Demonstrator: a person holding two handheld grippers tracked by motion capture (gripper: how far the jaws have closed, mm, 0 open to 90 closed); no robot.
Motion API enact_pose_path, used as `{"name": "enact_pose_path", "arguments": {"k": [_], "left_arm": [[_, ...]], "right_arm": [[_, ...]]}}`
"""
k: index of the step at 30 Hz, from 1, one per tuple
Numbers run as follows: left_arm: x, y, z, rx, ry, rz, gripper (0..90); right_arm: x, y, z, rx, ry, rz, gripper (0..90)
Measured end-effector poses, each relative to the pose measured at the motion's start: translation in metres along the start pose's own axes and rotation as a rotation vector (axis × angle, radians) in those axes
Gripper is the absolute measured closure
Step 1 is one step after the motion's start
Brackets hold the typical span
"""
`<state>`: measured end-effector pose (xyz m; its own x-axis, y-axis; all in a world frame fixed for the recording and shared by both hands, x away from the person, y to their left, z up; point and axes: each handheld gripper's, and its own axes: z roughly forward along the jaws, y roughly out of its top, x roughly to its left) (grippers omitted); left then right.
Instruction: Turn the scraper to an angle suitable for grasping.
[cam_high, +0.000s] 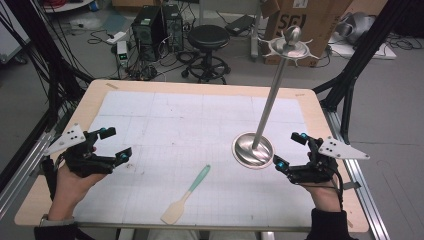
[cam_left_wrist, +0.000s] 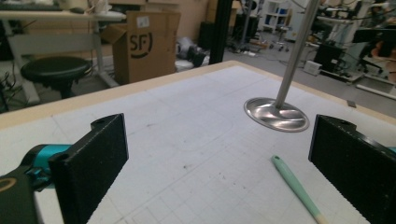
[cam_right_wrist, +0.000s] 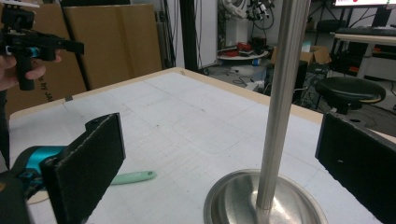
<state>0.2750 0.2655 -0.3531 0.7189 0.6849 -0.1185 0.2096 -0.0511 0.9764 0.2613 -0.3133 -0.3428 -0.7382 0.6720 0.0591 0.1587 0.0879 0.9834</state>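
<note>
A spatula (cam_high: 187, 194) with a mint-green handle and a cream blade lies on the white grid mat near the table's front edge; its handle (cam_left_wrist: 293, 185) (cam_right_wrist: 133, 177) points toward the metal stand. The stand (cam_high: 254, 149) has a round steel base (cam_left_wrist: 276, 114) (cam_right_wrist: 261, 205), a tall pole (cam_right_wrist: 280, 102) and a hooked crown at the top. My left gripper (cam_high: 116, 144) (cam_left_wrist: 217, 172) is held open at the left of the mat, nothing between its jaws. My right gripper (cam_high: 290, 150) (cam_right_wrist: 219, 172) is open just right of the stand's base, jaws either side of the pole's line of sight.
The mat (cam_high: 200, 150) covers a wooden table (cam_high: 100, 87). Beyond the far edge stand a black stool (cam_high: 208, 37), computer towers (cam_high: 150, 25) and a cardboard box (cam_high: 305, 20). Black frame struts (cam_high: 350, 85) rise at the right.
</note>
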Motion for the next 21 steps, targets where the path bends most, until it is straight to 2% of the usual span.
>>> {"name": "enact_pose_path", "arguments": {"k": [2, 5, 6, 7, 9, 10, 11, 12, 15, 17, 18, 21], "left_arm": [[-0.004, -0.002, 0.001, -0.02, -0.004, 0.028, 5.4], [-0.008, -0.002, 0.004, -0.018, -0.006, 0.048, 8.8], [-0.012, -0.003, 0.007, -0.019, -0.037, 0.052, 12.9], [-0.012, -0.003, 0.007, -0.019, -0.037, 0.052, 19.4], [-0.018, -0.005, 0.01, -0.018, -0.073, 0.058, 37.1], [-0.022, -0.005, 0.013, -0.007, -0.085, 0.058, 47.5], [-0.028, -0.006, 0.02, 0.026, -0.076, 0.052, 56.2], [-0.03, -0.007, 0.024, 0.048, -0.081, 0.045, 61.3], [-0.036, -0.009, 0.032, 0.07, -0.104, 0.036, 77.0], [-0.044, -0.017, 0.044, 0.12, -0.152, 0.054, 85.4], [-0.044, -0.017, 0.044, 0.12, -0.152, 0.054, 89.0], [-0.052, -0.026, 0.059, 0.172, -0.196, 0.06, 89.7]], "right_arm": [[0.0, -0.001, 0.001, 0.005, 0.001, 0.004, 0.3], [-0.001, -0.002, 0.002, 0.008, 0.001, 0.002, 0.3], [0.0, -0.002, 0.002, 0.01, 0.002, 0.004, 0.3], [0.0, -0.002, 0.002, 0.011, 0.002, 0.005, 0.3], [0.0, -0.002, 0.001, 0.012, 0.001, 0.006, 0.3], [0.0, -0.002, 0.001, 0.01, -0.001, 0.004, 0.3], [0.0, -0.002, 0.0, 0.009, 0.0, 0.003, 0.3], [0.0, -0.002, 0.0, 0.01, -0.001, 0.005, 0.3], [0.0, -0.003, -0.001, 0.011, -0.003, 0.005, 0.3], [0.0, -0.004, -0.001, 0.014, -0.005, 0.008, 0.3], [0.0, -0.005, -0.001, 0.018, -0.002, 0.011, 0.3], [0.0, -0.006, 0.0, 0.024, -0.004, 0.009, 0.3]]}}
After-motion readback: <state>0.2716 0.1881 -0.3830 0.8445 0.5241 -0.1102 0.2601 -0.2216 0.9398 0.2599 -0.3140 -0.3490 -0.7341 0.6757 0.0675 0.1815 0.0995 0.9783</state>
